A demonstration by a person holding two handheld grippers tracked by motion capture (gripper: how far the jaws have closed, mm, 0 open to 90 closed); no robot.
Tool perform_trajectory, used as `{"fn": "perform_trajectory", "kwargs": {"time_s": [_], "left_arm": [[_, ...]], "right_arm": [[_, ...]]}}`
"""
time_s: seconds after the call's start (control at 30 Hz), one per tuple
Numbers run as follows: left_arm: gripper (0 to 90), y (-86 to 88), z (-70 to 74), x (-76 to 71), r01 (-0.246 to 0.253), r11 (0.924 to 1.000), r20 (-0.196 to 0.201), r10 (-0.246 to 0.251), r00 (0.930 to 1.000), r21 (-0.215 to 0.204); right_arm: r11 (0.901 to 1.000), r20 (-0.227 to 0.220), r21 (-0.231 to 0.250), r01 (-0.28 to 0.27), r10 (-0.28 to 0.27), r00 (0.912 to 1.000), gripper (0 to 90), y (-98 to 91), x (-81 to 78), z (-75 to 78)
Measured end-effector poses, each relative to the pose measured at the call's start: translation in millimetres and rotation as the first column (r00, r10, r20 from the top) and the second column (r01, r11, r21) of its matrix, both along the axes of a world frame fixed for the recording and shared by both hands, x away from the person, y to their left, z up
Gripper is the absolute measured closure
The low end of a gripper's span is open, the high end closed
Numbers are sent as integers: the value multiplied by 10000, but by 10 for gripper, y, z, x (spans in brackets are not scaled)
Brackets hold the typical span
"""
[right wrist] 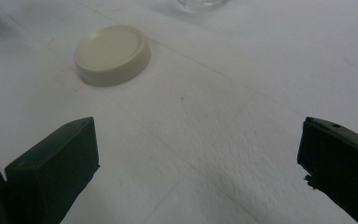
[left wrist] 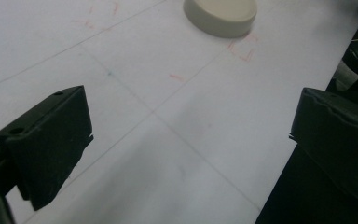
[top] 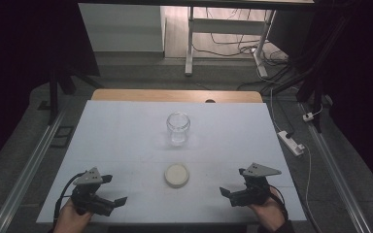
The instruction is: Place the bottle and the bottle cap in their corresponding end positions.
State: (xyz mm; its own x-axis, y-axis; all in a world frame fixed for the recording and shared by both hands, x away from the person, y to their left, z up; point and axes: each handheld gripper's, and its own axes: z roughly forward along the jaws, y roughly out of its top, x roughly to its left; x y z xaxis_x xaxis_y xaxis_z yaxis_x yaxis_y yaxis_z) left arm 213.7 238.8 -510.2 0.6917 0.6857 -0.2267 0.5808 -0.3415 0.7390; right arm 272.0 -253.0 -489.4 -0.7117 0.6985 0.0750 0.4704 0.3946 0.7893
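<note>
A clear glass jar stands upright and lidless at the middle of the white table. Its round cream lid lies flat on the table in front of it, apart from the jar. My left gripper is open near the front left edge, left of the lid, with nothing between its jaws. My right gripper is open near the front right, also holding nothing. In the left gripper view the lid lies far ahead of the gripper. The right gripper view has the lid ahead-left of the gripper and the jar's base at the top edge.
A wooden strip runs along the table's far edge. On the floor to the right lie a power strip and cables. White desk legs stand beyond the table. The table's front edge is close under the left gripper.
</note>
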Motion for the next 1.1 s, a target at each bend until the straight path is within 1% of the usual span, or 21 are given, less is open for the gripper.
{"fn": "perform_trajectory", "kwargs": {"time_s": [0.2,0.27,0.33,0.47,0.57,0.67,0.73,0.77,0.83,0.9,0.93,1.03,1.1], "left_arm": [[0,133,-22,-102,-368,9993,13,368,9993,-45],[0,179,-32,-136,-495,9987,-38,495,9988,-79],[0,220,-47,-169,-622,9981,-55,622,9980,-15],[0,300,-66,-229,-903,9957,-40,904,9959,184],[0,355,-82,-266,-1104,9937,-113,1106,9938,169],[0,394,-103,-295,-1276,9912,-187,1283,9916,364],[0,410,-120,-310,-1400,9883,-277,1419,9895,597],[0,418,-125,-315,-1447,9870,-351,1474,9884,699],[0,440,-125,-329,-1550,9855,-353,1577,9869,690],[0,461,-131,-344,-1666,9824,-425,1705,9844,840],[0,473,-134,-350,-1718,9814,-465,1762,9833,859],[0,505,-138,-351,-1789,9812,-575,1831,9814,723],[0,509,-137,-347,-1785,9817,-604,1825,9814,661]], "right_arm": [[9986,-36,-31,529,-529,9986,0,-173,-109,-2],[9976,-70,12,697,-697,9975,0,-223,-141,1],[9965,-118,37,834,-833,9965,0,-267,-167,-6],[9945,-165,-130,1040,-1042,9944,0,-336,-217,-30],[9927,-208,-255,1182,-1188,9927,0,-383,-262,-45],[9898,-265,-477,1342,-1355,9904,0,-434,-304,-61],[9883,-328,-581,1409,-1430,9892,0,-470,-327,-67],[9880,-342,-533,1453,-1472,9885,0,-484,-340,-63],[9869,-359,-519,1526,-1545,9873,0,-505,-358,-60],[9857,-419,-580,1580,-1605,9861,0,-512,-372,-60],[9859,-432,-584,1571,-1597,9862,0,-512,-378,-60],[9857,-428,-637,1560,-1589,9864,0,-506,-381,-61],[9854,-419,-735,1537,-1570,9867,0,-499,-381,-64]]}}
